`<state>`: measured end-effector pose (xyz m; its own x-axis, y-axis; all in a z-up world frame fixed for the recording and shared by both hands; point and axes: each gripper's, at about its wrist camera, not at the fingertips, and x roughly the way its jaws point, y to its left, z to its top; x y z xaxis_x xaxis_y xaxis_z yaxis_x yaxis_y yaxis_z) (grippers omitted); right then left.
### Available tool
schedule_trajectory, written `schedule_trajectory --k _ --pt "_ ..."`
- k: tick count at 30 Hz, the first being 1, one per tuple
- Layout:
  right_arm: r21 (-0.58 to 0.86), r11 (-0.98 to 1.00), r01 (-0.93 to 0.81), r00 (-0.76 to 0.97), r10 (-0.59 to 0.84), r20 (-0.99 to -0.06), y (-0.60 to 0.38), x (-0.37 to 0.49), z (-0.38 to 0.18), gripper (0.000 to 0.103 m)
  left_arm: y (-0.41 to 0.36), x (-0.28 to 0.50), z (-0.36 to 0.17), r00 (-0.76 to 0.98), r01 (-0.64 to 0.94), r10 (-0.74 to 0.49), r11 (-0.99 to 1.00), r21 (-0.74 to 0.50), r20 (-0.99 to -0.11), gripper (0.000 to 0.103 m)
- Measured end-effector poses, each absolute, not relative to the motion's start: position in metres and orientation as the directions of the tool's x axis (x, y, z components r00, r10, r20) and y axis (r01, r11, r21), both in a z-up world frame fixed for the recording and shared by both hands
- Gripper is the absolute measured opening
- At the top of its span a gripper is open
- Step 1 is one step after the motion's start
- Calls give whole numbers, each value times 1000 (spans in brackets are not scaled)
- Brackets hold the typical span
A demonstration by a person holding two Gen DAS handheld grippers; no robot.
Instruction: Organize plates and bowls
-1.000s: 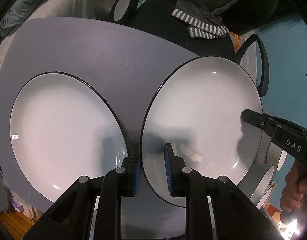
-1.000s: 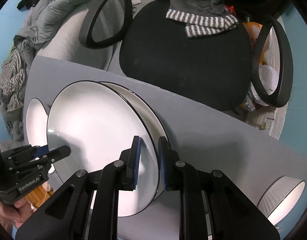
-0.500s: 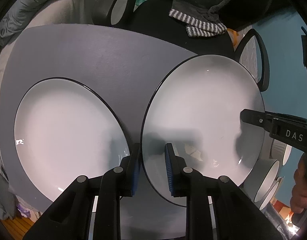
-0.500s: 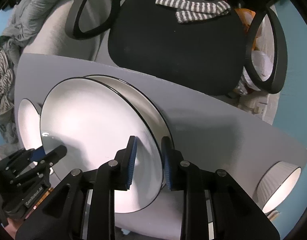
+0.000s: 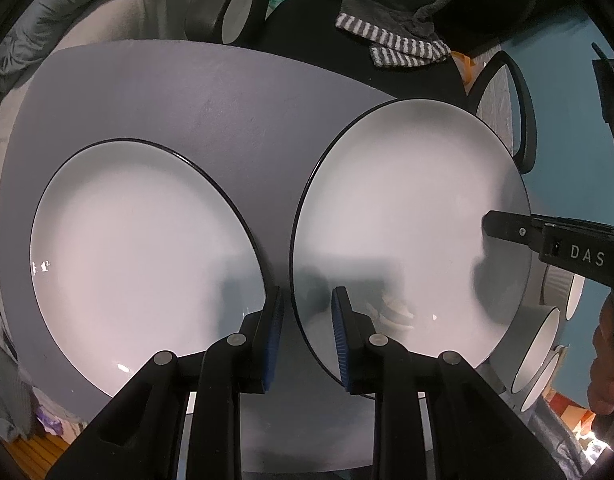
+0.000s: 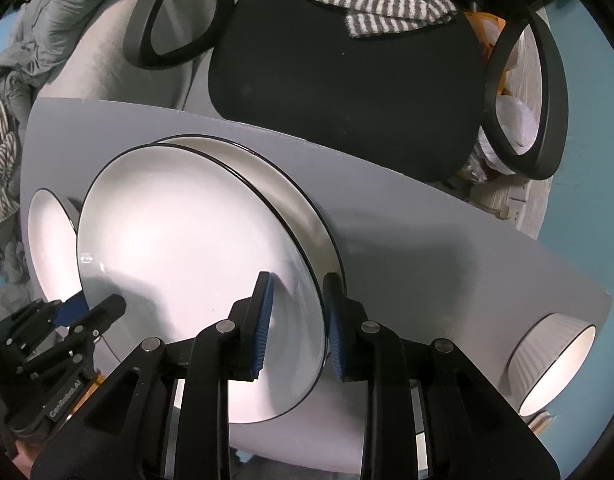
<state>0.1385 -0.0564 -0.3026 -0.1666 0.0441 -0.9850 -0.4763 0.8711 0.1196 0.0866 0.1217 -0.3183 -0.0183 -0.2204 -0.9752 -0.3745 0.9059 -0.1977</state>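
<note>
**Plate on the stack, both sets of fingers loose at its rim**

The white plate [image 5: 407,220] with the thin dark edge lies over a matching lower plate [image 6: 307,200] on the grey table [image 5: 187,92]. It sits slightly off-centre, so a crescent of the lower one shows on the far side. Whether it rests fully on that plate or hovers just above it, you cannot tell from here.

Treat the plate as stiff, glazed and breakable. It is fairly heavy for its thin edge, and the shiny surface gives the blue pads little to bite on. Take it at the rim on opposite sides, one pad above and one below, and keep it level so it does not slide out.

Your left gripper [image 5: 307,328] straddles the near rim with its fingers narrowly apart, and a strip of table shows between the outer pad and the edge, so it is not clamping. Your right gripper [image 6: 297,320] straddles the opposite rim. Its fingers have just been opening, with the rim between them, and they look slack too.

Another plate [image 5: 139,248] lies flat just beside the stack. A ribbed bowl [image 6: 555,364] lies on its side near the table's edge, well apart.
</note>
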Motion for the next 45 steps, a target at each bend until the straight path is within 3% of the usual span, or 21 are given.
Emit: schedule_trajectory --k 18,22,32,34,37,40,45 --pt "83 866 -493 -137 17 -990 -53 136 -296 25 115 87 -311 -24 -357 -138 926 -121 -990 24" --pt "41 855 -516 -81 -2 -997 -50 133 -288 38 118 86 -311 -32 -374 -128 921 -107 -991 29" --pt "21 848 -529 -44 -2 -999 -52 127 -282 39 120 80 -297 -38 -354 -18 935 -4 -999 31" --pt "16 847 -532 -35 -3 -999 -50 126 -281 39 122 76 -295 -33 -355 -27 935 -13 -999 36" --pt "22 838 -546 -14 17 -1000 -44 121 -274 41 129 67 -291 -18 -383 -55 923 -44 -998 36" --pt "38 825 -564 3 49 -999 -37 115 -265 51 140 54 -288 -9 -413 -70 909 -60 -997 36" --pt "43 788 -614 23 73 -997 -19 103 -256 52 161 34 -289 1 -467 -85 881 -76 -996 36"
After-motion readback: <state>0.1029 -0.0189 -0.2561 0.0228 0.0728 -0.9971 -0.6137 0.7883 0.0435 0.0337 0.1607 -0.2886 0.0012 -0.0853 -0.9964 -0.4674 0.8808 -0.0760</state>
